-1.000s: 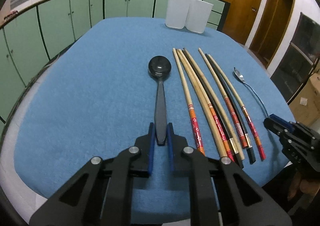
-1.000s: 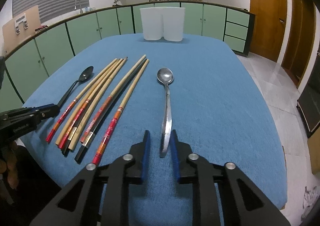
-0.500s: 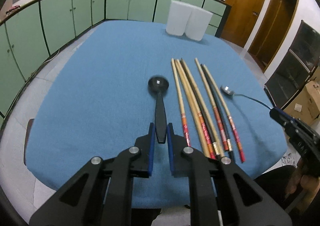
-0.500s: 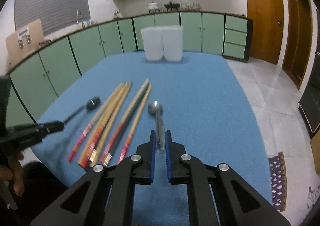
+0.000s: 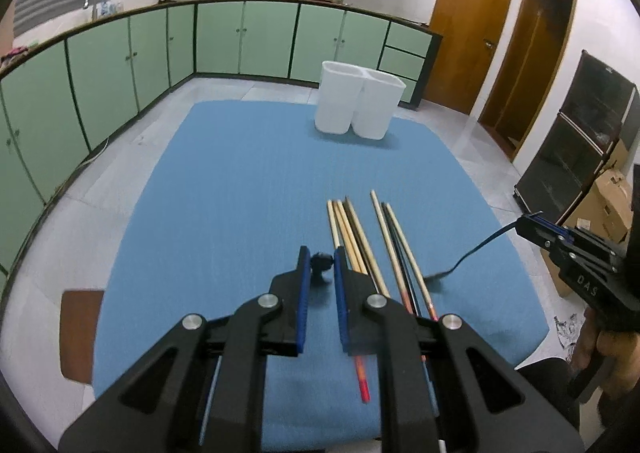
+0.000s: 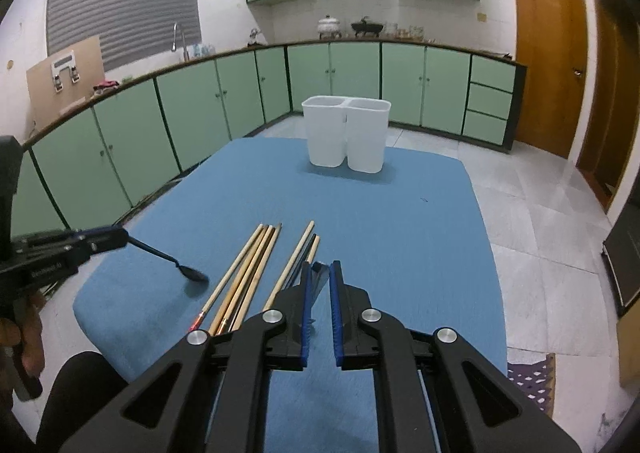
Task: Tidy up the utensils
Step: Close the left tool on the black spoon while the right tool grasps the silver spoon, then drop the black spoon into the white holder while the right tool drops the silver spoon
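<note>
My left gripper (image 5: pixel 319 253) is shut on the handle of a black spoon (image 5: pixel 321 263), held above the blue table; from the right wrist view the spoon (image 6: pixel 192 273) hangs bowl-down from it. My right gripper (image 6: pixel 319 269) is shut on the handle of a metal spoon (image 6: pixel 320 273); from the left wrist view that spoon (image 5: pixel 464 259) hangs bowl-down over the table's right side. Several chopsticks (image 5: pixel 360 241) lie in a row on the cloth below, also seen in the right wrist view (image 6: pixel 256 265). Two white bins (image 5: pixel 358 105) stand side by side at the far end (image 6: pixel 346 137).
The blue table (image 5: pixel 240 193) stands in a kitchen with green cabinets (image 5: pixel 100 69) on the left and back. A brown stool (image 5: pixel 78 333) sits at the table's near left. Wooden doors (image 5: pixel 468 25) and a dark cabinet (image 5: pixel 576 149) are on the right.
Both grippers have risen well above the table, each lifting its spoon off the cloth. The spoons now hang with bowls down. The chopsticks have not moved.
</note>
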Available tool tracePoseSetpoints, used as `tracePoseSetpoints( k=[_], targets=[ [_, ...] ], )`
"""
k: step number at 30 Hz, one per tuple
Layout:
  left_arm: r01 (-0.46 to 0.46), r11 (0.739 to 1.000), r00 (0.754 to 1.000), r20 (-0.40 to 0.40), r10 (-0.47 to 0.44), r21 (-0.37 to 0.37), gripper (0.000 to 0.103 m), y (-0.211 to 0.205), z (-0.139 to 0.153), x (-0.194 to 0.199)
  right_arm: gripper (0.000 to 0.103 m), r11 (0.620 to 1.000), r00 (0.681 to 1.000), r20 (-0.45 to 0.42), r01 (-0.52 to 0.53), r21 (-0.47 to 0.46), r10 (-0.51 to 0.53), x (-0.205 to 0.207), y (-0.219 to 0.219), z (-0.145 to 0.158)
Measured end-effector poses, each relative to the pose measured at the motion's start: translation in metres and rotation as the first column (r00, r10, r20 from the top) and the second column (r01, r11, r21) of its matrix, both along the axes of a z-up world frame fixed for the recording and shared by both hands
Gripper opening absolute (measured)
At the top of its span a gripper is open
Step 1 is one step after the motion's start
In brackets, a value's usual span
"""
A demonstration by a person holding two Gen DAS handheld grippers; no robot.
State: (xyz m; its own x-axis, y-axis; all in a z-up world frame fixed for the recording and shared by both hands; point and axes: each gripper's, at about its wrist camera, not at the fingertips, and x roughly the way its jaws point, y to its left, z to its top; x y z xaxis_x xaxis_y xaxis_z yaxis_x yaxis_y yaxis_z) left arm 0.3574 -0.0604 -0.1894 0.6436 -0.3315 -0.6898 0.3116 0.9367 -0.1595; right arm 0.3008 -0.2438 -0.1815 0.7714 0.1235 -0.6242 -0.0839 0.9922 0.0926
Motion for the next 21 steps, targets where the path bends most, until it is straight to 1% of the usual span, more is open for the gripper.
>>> tracePoseSetpoints(
  k=[3, 5, 12, 16, 18, 21],
  targets=[
    [0.029, 1.0, 0.999, -0.017, -0.029, -0.004, 0.011, -0.002, 0.007, 0.014, 0.009, 1.0, 1.0, -0.02, -0.013, 0.005, 0.013, 0.01, -0.004, 0.006],
    [0.042, 0.999, 0.999, -0.016, -0.042, -0.007, 0.011, -0.004, 0.013, 0.02, 0.009, 1.0, 1.0, -0.017, -0.026, -0.018, 0.025, 0.015, -0.004, 0.014],
    [0.076, 0.997, 0.997, 0.023, -0.077, 0.009, 0.011, -0.013, 0.033, 0.037, 0.008, 0.996, 0.998, -0.004, -0.058, -0.07, 0.058, 0.031, -0.002, 0.033],
    [0.09, 0.996, 0.994, 0.055, -0.09, -0.008, 0.011, -0.023, 0.056, 0.061, 0.008, 0.994, 0.998, 0.007, -0.069, -0.085, 0.07, 0.052, -0.002, 0.048],
    [0.096, 0.995, 0.992, 0.079, -0.096, -0.003, 0.011, -0.03, 0.068, 0.074, 0.008, 0.992, 0.997, 0.019, -0.076, -0.098, 0.078, 0.067, -0.002, 0.061],
    [0.107, 0.994, 0.988, 0.116, -0.106, -0.007, 0.011, -0.045, 0.092, 0.105, 0.008, 0.99, 0.996, 0.039, -0.077, -0.117, 0.082, 0.093, -0.003, 0.083]
  ],
)
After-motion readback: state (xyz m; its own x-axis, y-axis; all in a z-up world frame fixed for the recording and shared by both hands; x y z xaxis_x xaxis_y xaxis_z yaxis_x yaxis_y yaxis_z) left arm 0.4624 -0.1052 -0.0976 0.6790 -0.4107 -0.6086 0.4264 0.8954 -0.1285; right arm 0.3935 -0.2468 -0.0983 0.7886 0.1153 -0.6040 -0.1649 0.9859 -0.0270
